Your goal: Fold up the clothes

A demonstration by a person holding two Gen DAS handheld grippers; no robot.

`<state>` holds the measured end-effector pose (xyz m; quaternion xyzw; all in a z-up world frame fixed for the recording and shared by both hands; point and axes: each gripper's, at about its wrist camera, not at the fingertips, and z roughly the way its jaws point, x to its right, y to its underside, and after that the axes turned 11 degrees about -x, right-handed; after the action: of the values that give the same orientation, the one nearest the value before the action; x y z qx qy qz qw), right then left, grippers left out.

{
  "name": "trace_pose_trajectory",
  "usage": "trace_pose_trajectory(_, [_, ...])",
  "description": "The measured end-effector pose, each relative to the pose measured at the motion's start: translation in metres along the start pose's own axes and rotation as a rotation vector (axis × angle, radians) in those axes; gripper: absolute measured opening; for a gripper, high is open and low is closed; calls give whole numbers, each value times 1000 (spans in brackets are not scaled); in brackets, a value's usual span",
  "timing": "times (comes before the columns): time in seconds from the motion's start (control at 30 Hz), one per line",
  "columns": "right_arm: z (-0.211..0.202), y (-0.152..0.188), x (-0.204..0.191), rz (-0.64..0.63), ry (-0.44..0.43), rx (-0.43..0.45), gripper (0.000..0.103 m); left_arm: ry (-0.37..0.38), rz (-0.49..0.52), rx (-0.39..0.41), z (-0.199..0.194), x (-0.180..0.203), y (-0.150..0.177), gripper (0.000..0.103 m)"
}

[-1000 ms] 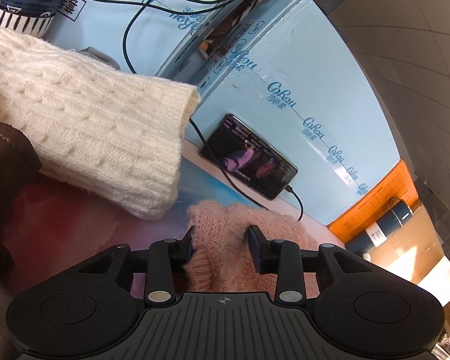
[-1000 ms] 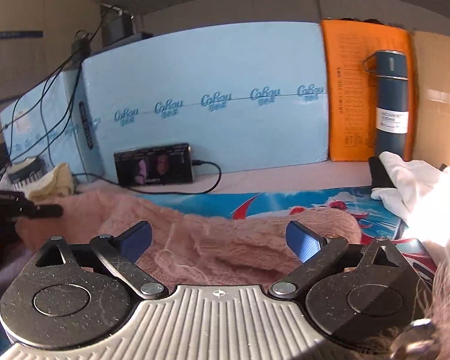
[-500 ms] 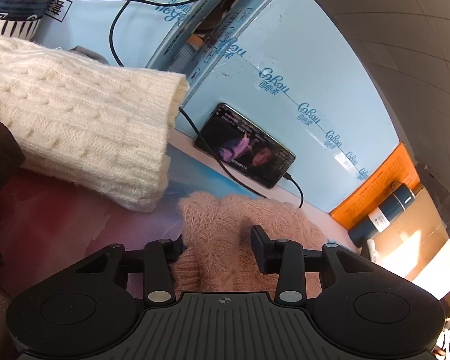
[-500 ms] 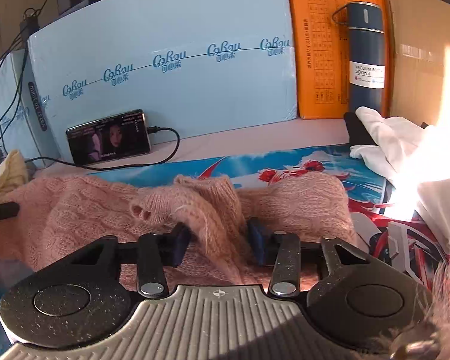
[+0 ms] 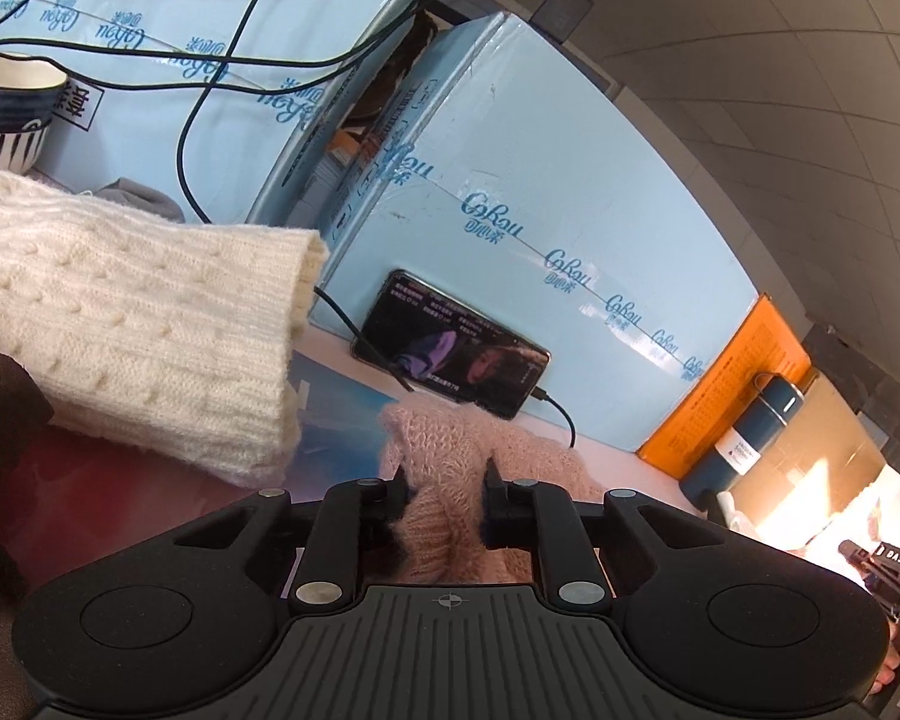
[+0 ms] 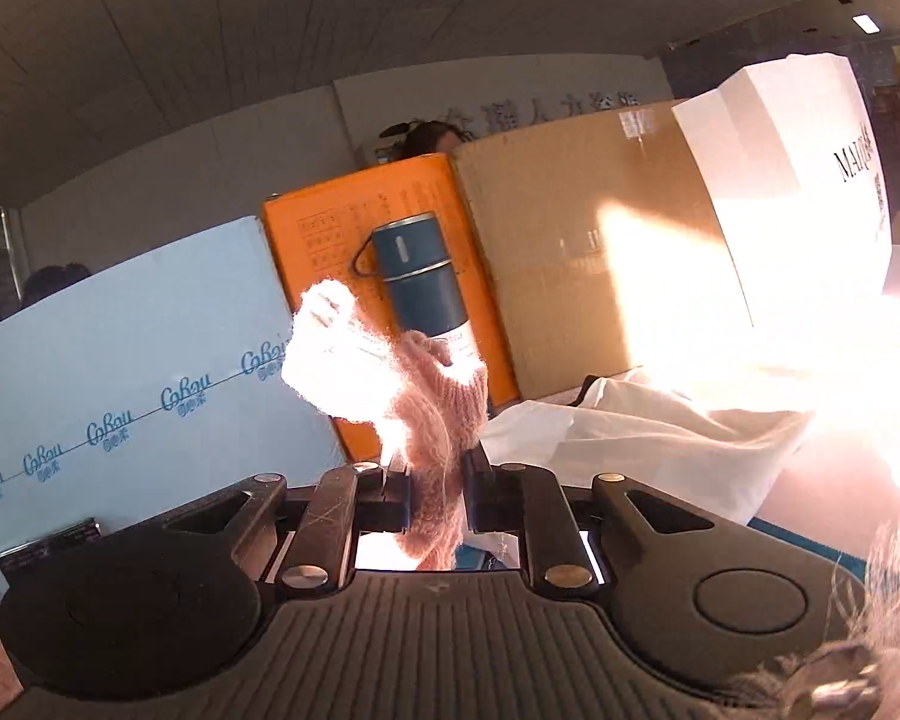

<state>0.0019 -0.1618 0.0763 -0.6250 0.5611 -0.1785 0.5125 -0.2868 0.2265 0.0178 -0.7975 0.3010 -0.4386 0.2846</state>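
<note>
Left wrist view: my left tongs [image 5: 444, 495] are nearly closed, pinching a bunch of the pink sweater [image 5: 450, 450] low over the surface [image 5: 90, 474], just in front of the phone [image 5: 456, 354] leaning on the blue foam board [image 5: 540, 180]. A cream knit sweater [image 5: 126, 324] lies left of the phone, apparently already folded. The pink one looks crumpled and barely started, I'd judge.

Right wrist view: my right tongs [image 6: 435, 492] are also closed to a narrow gap, gripping another part of the pink sweater [image 6: 426, 396], held up in front of the blue flask [image 6: 420, 282]. White cloth [image 6: 630, 426] lies right of the flask. Spreading and folding remain.
</note>
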Motion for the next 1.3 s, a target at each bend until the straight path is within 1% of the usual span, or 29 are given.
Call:
trace_pose_trajectory(0.13, [15,9,23,83,47,-56,14,-39,41,11,-1,4,-1,16])
trace_pose_trajectory(0.23, [26,20,34,141,86,-106,15,-69,65,-23,5,6,0,17])
trace_pose_trajectory(0.27, [28,22,35,149,108,-107,18,-77,68,-26,6,6,0,18])
trace_pose_trajectory(0.33, [23,23,33,141,179,-52,34,-85,61,-21,6,5,1,21])
trace_pose_trajectory(0.37, [21,24,32,136,215,-23,36,-87,54,-20,6,5,1,26])
trace_pose_trajectory(0.43, [12,23,32,142,281,38,39,-98,40,-4,4,4,1,33])
trace_pose_trajectory(0.47, [9,22,33,154,299,58,41,-93,41,10,2,4,1,36])
trace_pose_trajectory(0.5, [4,23,34,173,297,72,45,-92,48,39,-2,6,1,40])
trace_pose_trajectory(0.53, [-1,23,36,194,292,86,54,-91,55,71,-6,9,1,51])
trace_pose_trajectory(0.57, [-7,23,37,214,275,96,59,-89,65,108,-11,11,1,63])
trace_pose_trajectory(0.6, [-14,23,35,226,245,104,70,-85,80,151,-16,14,2,66])
trace_pose_trajectory(0.63, [-20,25,32,226,203,110,78,-88,96,187,-21,16,2,72])
trace_pose_trajectory(0.67, [-24,26,28,213,156,108,81,-98,110,213,-24,19,1,79])
trace_pose_trajectory(0.7, [-25,28,24,191,102,92,87,-109,128,233,-28,23,0,81])
trace_pose_trajectory(0.77, [-21,29,16,156,-16,30,89,-114,178,241,-32,31,-4,85])
trace_pose_trajectory(0.8, [-16,31,11,143,-100,-24,90,-117,205,236,-34,35,-7,86])
trace_pose_trajectory(0.87, [-5,36,8,134,-238,-127,91,-142,275,209,-34,47,-13,89])
trace_pose_trajectory(0.9, [0,38,6,127,-272,-172,92,-161,317,189,-33,54,-15,89])
trace_pose_trajectory(0.93, [5,40,4,119,-300,-216,93,-173,354,172,-32,60,-18,90])
trace_pose_trajectory(0.97, [10,43,1,111,-328,-260,93,-175,399,148,-29,66,-20,93])
trace_pose_trajectory(1.03, [20,47,2,115,-323,-319,94,-168,494,98,-21,76,-24,99])
trace_pose_trajectory(1.1, [28,50,4,132,-316,-361,95,-131,559,5,-2,82,-28,99])
trace_pose_trajectory(1.13, [28,51,7,146,-328,-365,98,-111,589,-43,9,85,-30,99])
trace_pose_trajectory(1.2, [28,52,13,178,-357,-364,99,-71,650,-140,29,90,-34,99])
trace_pose_trajectory(1.23, [27,53,16,193,-372,-364,99,-50,660,-206,43,91,-35,99])
trace_pose_trajectory(1.3, [27,53,19,211,-389,-364,99,-39,645,-303,70,89,-33,99])
